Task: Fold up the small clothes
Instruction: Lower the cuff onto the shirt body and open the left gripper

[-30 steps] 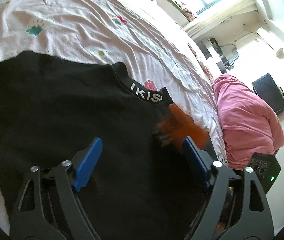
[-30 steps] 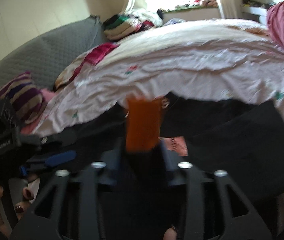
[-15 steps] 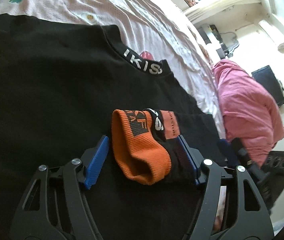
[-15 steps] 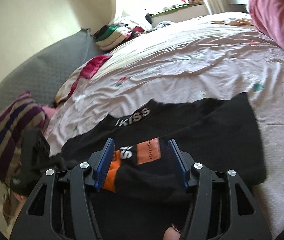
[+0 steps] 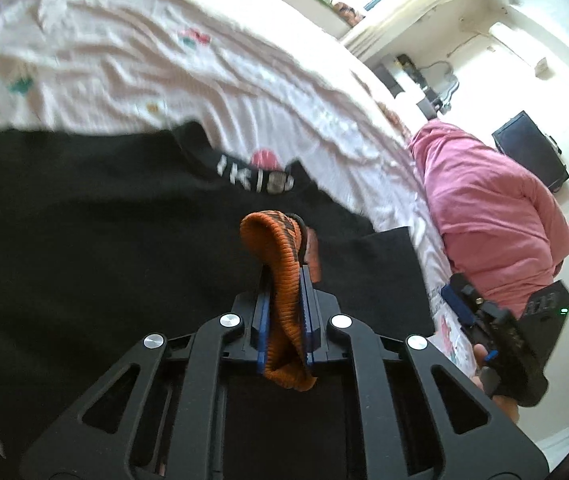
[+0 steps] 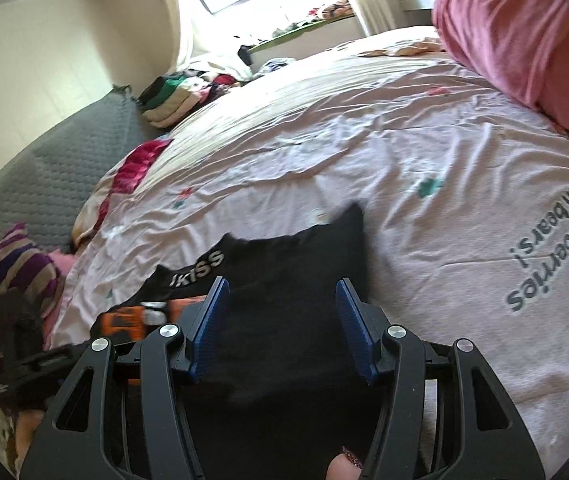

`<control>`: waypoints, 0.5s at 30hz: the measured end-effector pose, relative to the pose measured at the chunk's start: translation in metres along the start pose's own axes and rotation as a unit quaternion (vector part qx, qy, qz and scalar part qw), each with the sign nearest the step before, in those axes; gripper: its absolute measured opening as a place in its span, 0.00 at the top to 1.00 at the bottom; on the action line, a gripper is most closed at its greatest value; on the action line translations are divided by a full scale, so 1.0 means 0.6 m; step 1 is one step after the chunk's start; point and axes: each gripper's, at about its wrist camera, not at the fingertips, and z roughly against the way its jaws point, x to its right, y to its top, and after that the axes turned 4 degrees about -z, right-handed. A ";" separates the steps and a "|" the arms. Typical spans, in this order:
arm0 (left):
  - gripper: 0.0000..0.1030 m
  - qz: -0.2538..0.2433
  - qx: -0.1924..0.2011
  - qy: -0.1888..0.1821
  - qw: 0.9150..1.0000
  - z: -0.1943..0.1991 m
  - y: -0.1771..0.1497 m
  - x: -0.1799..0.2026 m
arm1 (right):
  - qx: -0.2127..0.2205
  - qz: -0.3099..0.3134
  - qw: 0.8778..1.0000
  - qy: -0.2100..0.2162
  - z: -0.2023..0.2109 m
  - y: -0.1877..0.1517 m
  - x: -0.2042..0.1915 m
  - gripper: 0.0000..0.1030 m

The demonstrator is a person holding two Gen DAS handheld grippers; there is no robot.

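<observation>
On my left wrist feed the left tool (image 5: 284, 304) has its blue pads pressed together on an orange ribbed knit sock with black markings (image 5: 280, 264). The cuff loops up out of the tips and the lower end hangs below the pads, so the sock is clamped edge-on, above a black cotton T-shirt with white collar lettering (image 5: 104, 220). The T-shirt lies spread flat on a bed covered by a pale pink wrinkled sheet with small printed motifs (image 5: 164, 60). A bulky pink bundled duvet (image 5: 492, 216) sits at the right edge of the bed. Low on the right of this feed I can see the right tool (image 5: 460, 300), held in a hand, just off the T-shirt's edge.

On my right wrist feed the right tool (image 6: 280, 328) has its blue pads spread wide with nothing between them, hovering over the black T-shirt (image 6: 292, 280). To its left I see the orange sock (image 6: 132, 320) close to the shirt's collar, beside the dark body of the left tool (image 6: 40, 356). A striped purple and tan cushion (image 6: 0, 280) lies at the far left against a grey quilted headboard (image 6: 52, 168), and a stack of folded clothes (image 6: 176, 100) sits at the far corner of the bed.
</observation>
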 end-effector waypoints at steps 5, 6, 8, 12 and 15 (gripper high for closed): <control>0.94 -0.016 0.031 0.008 0.999 0.050 0.011 0.006 | 0.000 -0.007 1.000 -0.007 0.002 0.004 0.009 0.48; 0.94 -0.018 0.035 0.010 0.999 0.055 0.012 0.006 | 0.000 -0.007 1.000 -0.007 0.002 0.004 0.008 0.48; 0.94 -0.023 0.042 0.016 0.999 0.067 0.012 0.007 | -0.001 -0.003 1.000 -0.009 0.002 0.004 0.007 0.48; 0.94 -0.029 0.048 0.033 0.998 0.083 0.013 0.004 | -0.004 0.013 1.000 -0.016 -0.002 0.002 -0.002 0.48; 0.94 -0.022 0.052 0.043 0.998 0.095 0.014 -0.013 | -0.010 0.026 0.999 -0.023 -0.008 -0.001 -0.008 0.48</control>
